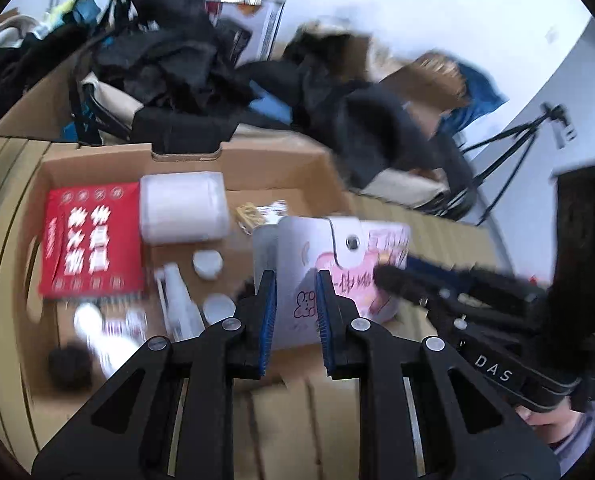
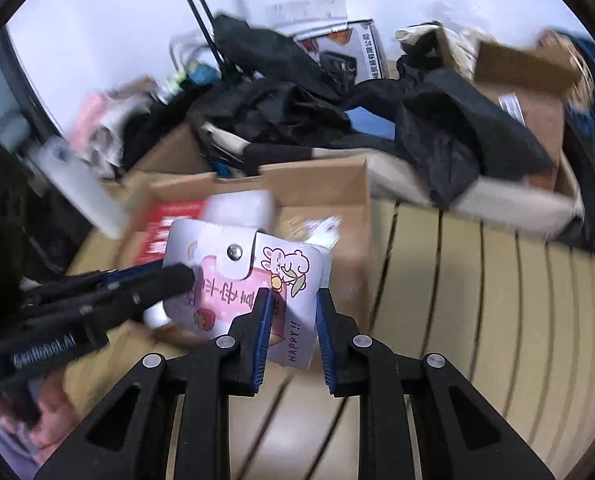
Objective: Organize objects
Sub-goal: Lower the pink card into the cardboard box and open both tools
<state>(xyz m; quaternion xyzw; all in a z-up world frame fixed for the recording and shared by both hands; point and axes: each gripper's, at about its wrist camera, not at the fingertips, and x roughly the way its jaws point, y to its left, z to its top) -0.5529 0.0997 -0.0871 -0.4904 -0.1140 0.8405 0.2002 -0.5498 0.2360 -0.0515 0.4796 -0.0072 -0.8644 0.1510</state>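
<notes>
Hanging over the near edge of the cardboard box (image 1: 97,160), the white snap pouch (image 1: 325,248) is pinched by both the left gripper (image 1: 295,304) and the right gripper (image 2: 293,320). Inside the box lie a red packet (image 1: 91,240), a white tub (image 1: 183,208), small white caps (image 1: 207,264) and a spray bottle (image 1: 179,300).

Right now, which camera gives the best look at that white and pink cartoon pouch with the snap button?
The right wrist view: the white and pink snap-button pouch faces it, showing the flap, rabbit drawing and "HAPPY!!" lettering. The left wrist view shows the same pouch more blurred, with the left gripper and right gripper partly covering it, above the open cardboard box.
</notes>
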